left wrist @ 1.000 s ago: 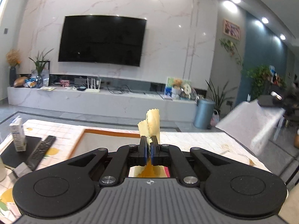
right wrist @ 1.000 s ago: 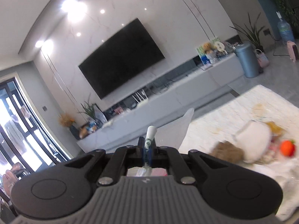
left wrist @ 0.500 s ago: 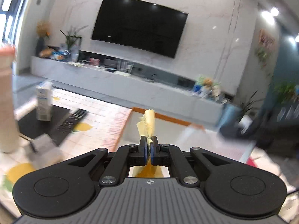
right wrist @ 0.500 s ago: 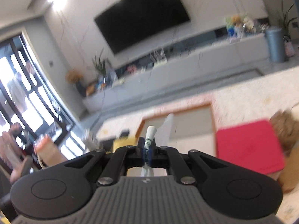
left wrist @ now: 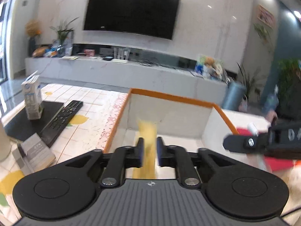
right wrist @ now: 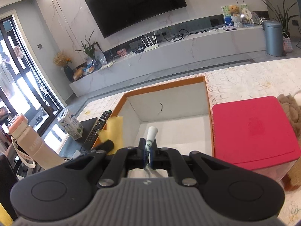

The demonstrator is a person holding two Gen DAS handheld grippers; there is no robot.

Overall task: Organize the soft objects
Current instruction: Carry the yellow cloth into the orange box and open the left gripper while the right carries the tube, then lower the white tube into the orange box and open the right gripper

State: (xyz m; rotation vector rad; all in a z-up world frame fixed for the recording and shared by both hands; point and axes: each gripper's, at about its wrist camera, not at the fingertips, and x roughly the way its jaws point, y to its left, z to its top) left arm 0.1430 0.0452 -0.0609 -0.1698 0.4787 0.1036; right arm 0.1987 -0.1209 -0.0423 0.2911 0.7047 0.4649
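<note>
A white box (right wrist: 169, 109) with an orange rim sits open on the table (right wrist: 244, 79), a red lid (right wrist: 252, 130) just beside it. The left gripper (left wrist: 149, 151) is spread over the box, a blurred yellow cloth (left wrist: 147, 141) between its parted fingers. The right gripper (right wrist: 148, 151) is pressed together, pinching a white tube (right wrist: 151, 134) above the box.

Matt white cardboard box, orange rim (right wrist: 165, 83); smooth glossy red plastic lid (right wrist: 252, 130); soft yellow cloth (left wrist: 147, 137), probably spongy; fuzzy brown plush (right wrist: 289, 107).
</note>
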